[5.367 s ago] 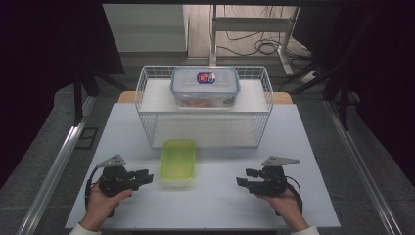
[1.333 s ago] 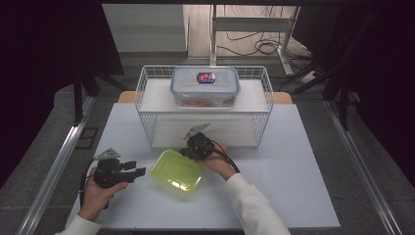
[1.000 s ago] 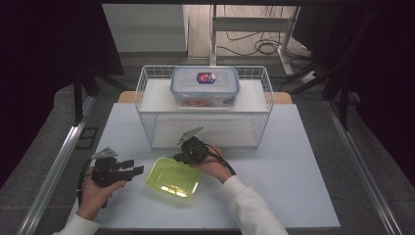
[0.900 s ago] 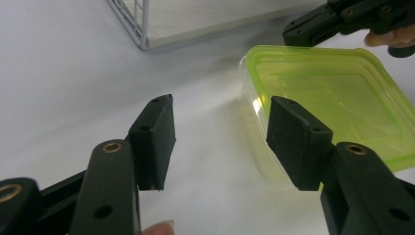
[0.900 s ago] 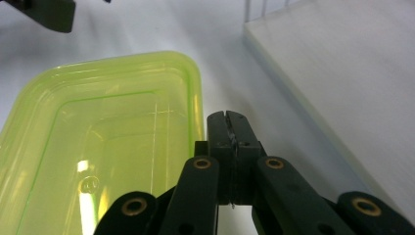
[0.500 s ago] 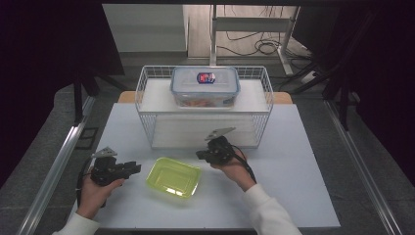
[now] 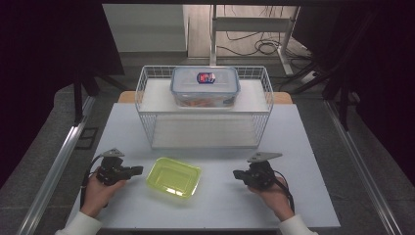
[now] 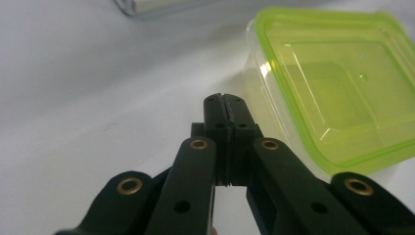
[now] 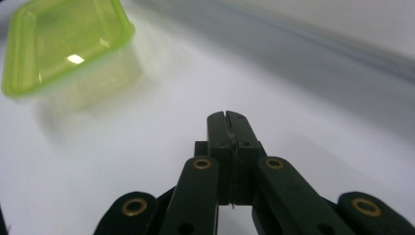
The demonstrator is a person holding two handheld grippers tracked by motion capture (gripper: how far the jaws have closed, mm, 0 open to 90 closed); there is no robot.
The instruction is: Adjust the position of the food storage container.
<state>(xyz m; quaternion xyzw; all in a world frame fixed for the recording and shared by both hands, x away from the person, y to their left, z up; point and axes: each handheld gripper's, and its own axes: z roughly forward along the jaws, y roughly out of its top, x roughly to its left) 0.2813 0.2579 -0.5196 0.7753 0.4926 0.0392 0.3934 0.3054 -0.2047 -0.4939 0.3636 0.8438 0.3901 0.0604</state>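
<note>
While the green container [image 7: 173,176] sits between them untouched, left gripper [image 7: 138,170] and right gripper [image 7: 236,174] have jaws pressed together

We see a glossy, translucent green plastic container [image 7: 174,177] on the matt white table [image 7: 293,147], before a white wire basket [image 7: 205,125].

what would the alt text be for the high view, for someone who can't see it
A green-lidded container sits on a white table between a person's two hand-held grippers, the left gripper and right gripper, both shut and touching nothing. Behind it stands a white wire basket holding a clear lidded food box.
</note>
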